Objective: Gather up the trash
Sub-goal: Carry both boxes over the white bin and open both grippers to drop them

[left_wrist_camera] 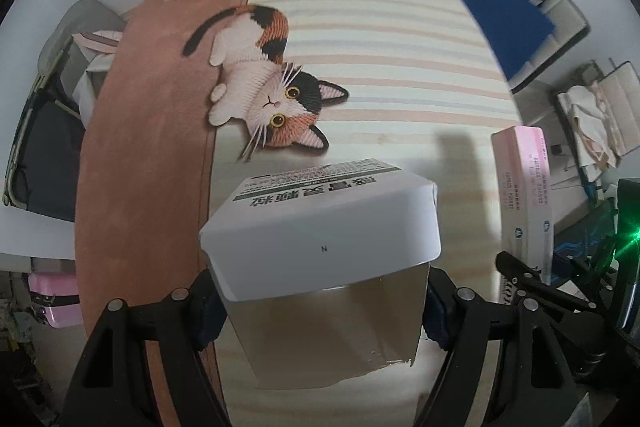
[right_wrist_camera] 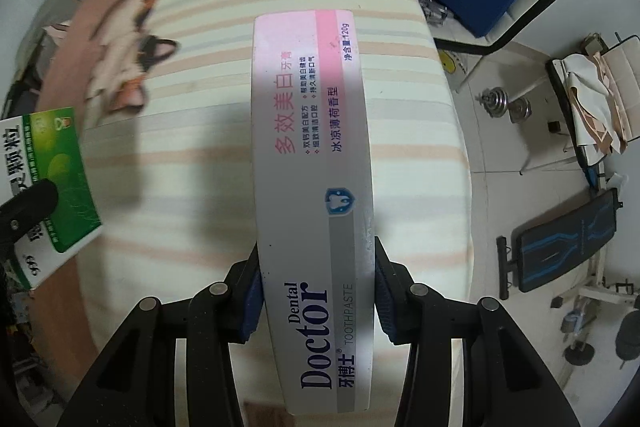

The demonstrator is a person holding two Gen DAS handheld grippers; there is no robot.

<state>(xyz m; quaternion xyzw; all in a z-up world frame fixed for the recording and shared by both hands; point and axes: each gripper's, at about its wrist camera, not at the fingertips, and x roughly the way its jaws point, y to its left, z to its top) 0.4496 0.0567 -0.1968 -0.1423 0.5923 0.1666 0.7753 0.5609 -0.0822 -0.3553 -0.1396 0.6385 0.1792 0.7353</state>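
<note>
The toothpaste box (right_wrist_camera: 312, 187) reads "Dental Doctor TOOTHPASTE", "牙博士", "多效美白牙膏", "冰凉薄荷香型" and "净含量:120g", the white flap of the medicine box (left_wrist_camera: 320, 239) carries a small "N" below upside-down characters ending in "颗粒", and its green side at the left shows "颗粒".

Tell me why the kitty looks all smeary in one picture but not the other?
Right wrist view: the cat picture on the left is smeared by motion blur, while the held toothpaste box stays sharp. Left wrist view: the cat is crisp; a green light flare glares at the right edge, and the fisheye lens bends the striped cloth.
</note>
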